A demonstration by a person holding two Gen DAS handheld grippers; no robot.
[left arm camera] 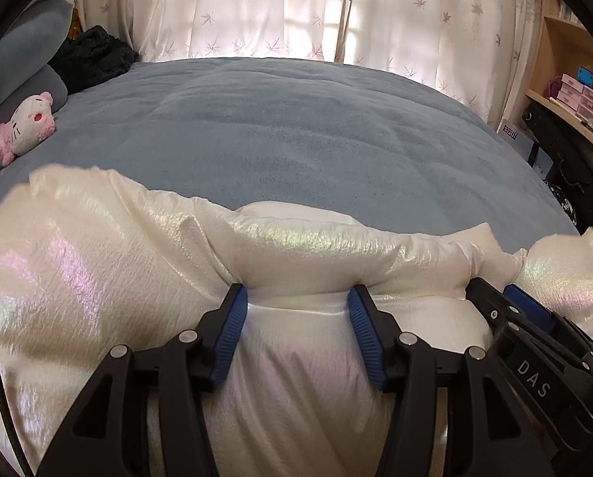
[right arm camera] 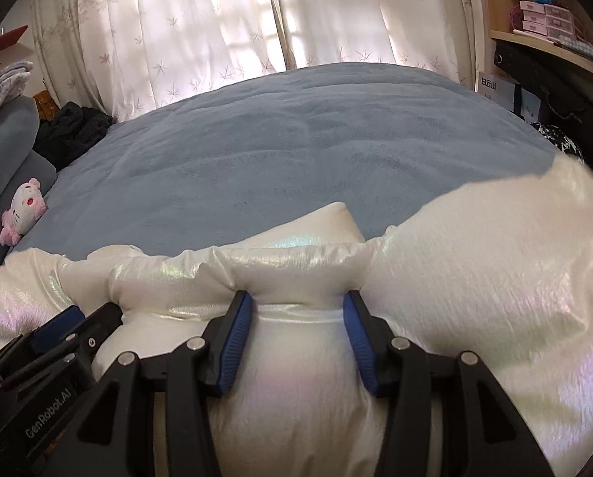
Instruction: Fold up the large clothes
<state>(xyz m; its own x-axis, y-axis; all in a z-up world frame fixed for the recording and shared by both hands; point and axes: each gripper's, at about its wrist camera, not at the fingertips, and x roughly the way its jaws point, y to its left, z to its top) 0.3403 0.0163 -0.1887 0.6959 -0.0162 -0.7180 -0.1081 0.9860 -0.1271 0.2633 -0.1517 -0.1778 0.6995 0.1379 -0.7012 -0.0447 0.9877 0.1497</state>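
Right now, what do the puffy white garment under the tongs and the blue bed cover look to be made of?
The puffy white garment looks like thin, padded synthetic shell fabric, maybe nylon: finely crinkled, with a pearly pink-green sheen. The blue bed cover looks like soft fleece or plush: matte, with a short brushed nap and no shine.

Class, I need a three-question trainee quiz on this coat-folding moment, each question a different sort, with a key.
1. True or false: both grippers clamp the white puffy coat.
2. The plush toy lies: A) on the coat, B) near the grey pillow, C) on the shelf.
3. Fill in: the bed cover is ____.

Key: 1 true, left gripper and right gripper pinch one padded edge; 2 B; 3 blue-grey.
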